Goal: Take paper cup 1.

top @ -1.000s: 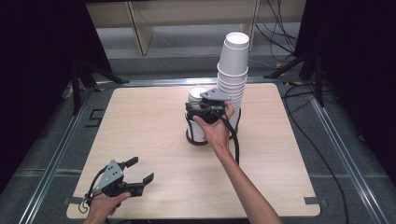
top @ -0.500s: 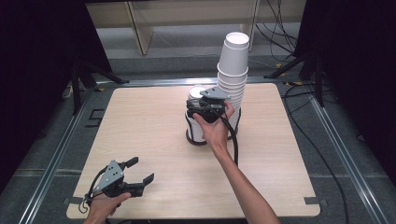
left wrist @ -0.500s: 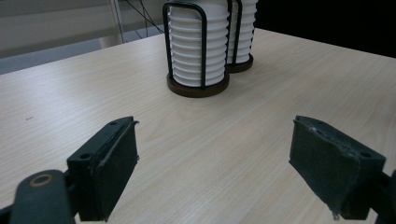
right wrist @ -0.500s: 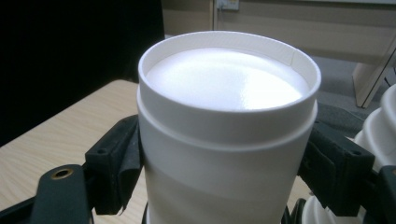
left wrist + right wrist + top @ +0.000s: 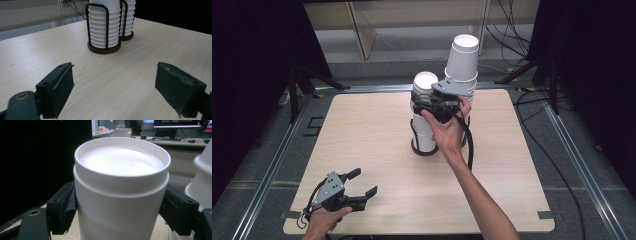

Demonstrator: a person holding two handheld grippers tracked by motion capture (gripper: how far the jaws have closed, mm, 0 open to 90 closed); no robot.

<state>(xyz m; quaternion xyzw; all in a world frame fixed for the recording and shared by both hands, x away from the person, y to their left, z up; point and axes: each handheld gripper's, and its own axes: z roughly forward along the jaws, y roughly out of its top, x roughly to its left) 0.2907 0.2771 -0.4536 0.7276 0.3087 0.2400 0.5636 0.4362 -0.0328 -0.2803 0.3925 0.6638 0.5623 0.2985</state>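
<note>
Right gripper view: the right gripper (image 5: 117, 217) is clamped on the top paper cup (image 5: 120, 192) of the near stack (image 5: 426, 120) in its wire holder (image 5: 416, 135) — lift-off in hand. Next: raise it straight, clear of the taller stack (image 5: 460, 65). The left gripper (image 5: 362, 187) idles with jaws apart, holding nothing.

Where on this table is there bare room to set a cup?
The table is bare from its left edge to the near cup stack, and along the right edge beside the tall stack. Crowded: centre-back, where the right gripper clamps the top cup, and the near-left corner, by the left gripper.
</note>
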